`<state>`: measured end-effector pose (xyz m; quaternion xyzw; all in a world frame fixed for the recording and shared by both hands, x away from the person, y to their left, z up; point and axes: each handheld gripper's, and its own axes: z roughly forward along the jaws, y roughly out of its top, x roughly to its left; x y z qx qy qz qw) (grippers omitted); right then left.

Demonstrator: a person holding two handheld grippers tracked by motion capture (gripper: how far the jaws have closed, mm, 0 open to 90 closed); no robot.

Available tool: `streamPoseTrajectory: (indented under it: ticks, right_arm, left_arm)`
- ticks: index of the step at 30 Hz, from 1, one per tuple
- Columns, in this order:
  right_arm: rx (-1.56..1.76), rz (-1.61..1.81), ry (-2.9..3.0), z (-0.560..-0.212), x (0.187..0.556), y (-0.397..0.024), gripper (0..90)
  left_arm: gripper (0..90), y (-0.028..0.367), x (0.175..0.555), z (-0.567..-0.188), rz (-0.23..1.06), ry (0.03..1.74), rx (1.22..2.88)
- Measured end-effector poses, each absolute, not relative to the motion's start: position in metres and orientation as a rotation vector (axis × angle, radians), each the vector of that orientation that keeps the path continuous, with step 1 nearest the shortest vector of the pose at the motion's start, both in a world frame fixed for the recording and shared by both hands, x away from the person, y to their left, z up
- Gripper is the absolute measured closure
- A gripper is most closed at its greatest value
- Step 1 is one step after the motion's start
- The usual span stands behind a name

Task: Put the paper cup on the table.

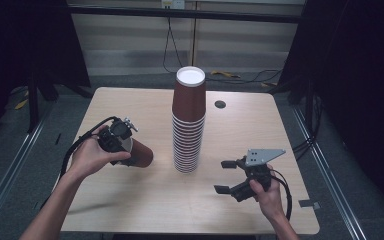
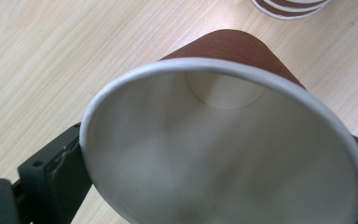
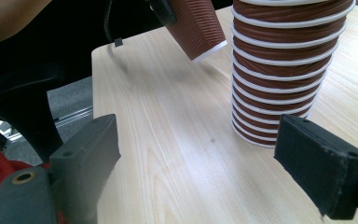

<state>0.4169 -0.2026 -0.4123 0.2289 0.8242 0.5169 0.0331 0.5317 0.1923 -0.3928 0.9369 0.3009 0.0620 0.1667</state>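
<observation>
Your left gripper (image 1: 122, 145) is clamped on one brown paper cup (image 1: 139, 153), held off the table (image 1: 130, 205) near its left edge, about midway between the near and far edges. The cup lies almost on its side: its long axis runs roughly level, the open mouth toward your hand and the closed base pointing right, at the stack of cups (image 1: 188, 125). In the left gripper view you look straight into the cup's white inside (image 2: 223, 154), a black jaw pressed against the rim on each side.

There is one stack, standing upside down near the middle of the table; the right gripper view shows about a dozen white rims (image 3: 279, 79) on it, the upper ones cut off. That view also shows the held cup's ribbed wall and base ring (image 3: 198, 28), tilted and clear of the wood.

Your right gripper (image 1: 227, 177) sits near the right near corner, its jaws spread wide with nothing between them.
</observation>
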Motion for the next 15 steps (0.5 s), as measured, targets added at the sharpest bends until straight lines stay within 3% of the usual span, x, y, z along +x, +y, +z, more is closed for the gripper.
streamPoseTrajectory:
  ticks: [15]
  right_arm:
    - [0.717, 1.571, 2.544, -0.4142, 0.4179, -0.2011, 13.4]
  left_arm:
    - [2.1, 0.1871, 0.5404, -0.4004, 0.156, 0.869, 2.702]
